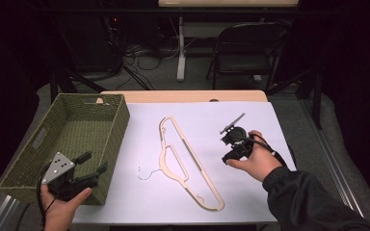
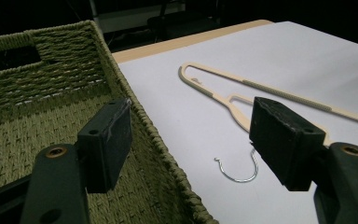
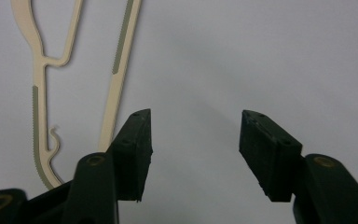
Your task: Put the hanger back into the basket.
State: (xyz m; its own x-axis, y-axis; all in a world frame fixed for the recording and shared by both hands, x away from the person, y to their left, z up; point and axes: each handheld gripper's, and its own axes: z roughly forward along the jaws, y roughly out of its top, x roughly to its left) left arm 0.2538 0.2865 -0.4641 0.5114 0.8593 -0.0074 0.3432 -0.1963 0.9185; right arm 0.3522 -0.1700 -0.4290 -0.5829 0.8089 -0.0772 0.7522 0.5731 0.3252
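Cream plastic hanger (image 1: pixel 188 161) lies flat on the white table (image 1: pixel 270 120), just right of the woven basket (image 1: pixel 67 139). Left gripper (image 1: pixel 95 167) sits at the basket's near corner, jaws apart and empty. Right gripper (image 1: pixel 229 147), right of the hanger, likewise stands apart and empty.

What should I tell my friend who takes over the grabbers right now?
Left tool: open, holding nothing, hovering over the near right corner of the green woven basket.
Right tool: open, holding nothing, above bare white table cover, to the right of the hanger.
Hanger: cream, flat on the white cover between the two tools, its wire hook pointing toward the basket. Nothing touches it.
Basket: at the table's left edge; what shows of its inside looks empty.
Done: nothing that shows.
Left: probably pick up the hanger, perhaps for the basket.
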